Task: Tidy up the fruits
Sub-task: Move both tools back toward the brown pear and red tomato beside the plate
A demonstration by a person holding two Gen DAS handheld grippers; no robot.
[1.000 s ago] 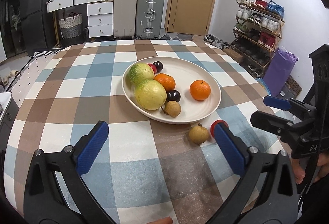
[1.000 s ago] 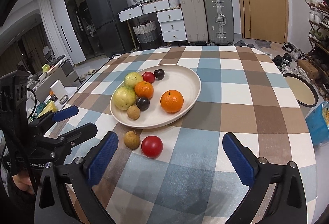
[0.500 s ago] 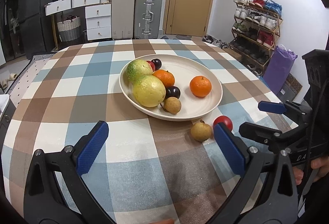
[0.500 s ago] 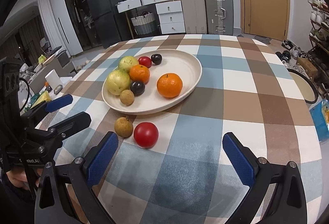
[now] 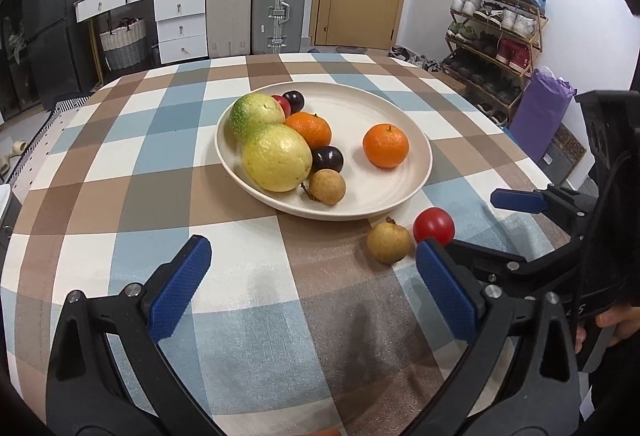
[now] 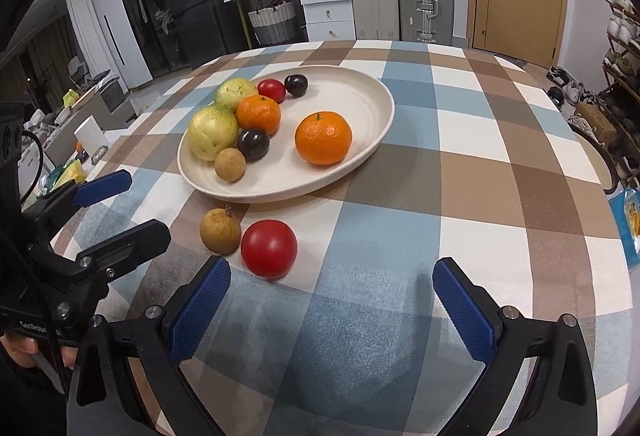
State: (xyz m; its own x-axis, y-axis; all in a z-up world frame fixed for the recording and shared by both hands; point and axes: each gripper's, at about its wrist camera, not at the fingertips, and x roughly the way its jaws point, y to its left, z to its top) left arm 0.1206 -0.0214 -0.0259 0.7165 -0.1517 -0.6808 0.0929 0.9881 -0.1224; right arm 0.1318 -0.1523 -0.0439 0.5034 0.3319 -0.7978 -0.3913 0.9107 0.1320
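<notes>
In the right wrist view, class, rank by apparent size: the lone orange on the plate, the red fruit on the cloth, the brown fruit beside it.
1. Lone orange.
2. Red fruit, though nearer the camera.
3. Brown fruit.

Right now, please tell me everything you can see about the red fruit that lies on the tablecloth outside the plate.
The red fruit is round, smooth and glossy, evenly red, with no stem showing. It rests on the checked tablecloth, just in front of the cream plate and apart from it. A brown fruit sits right beside it, possibly touching. The open right hand-held gripper is close in front of it, not gripping it.
</notes>
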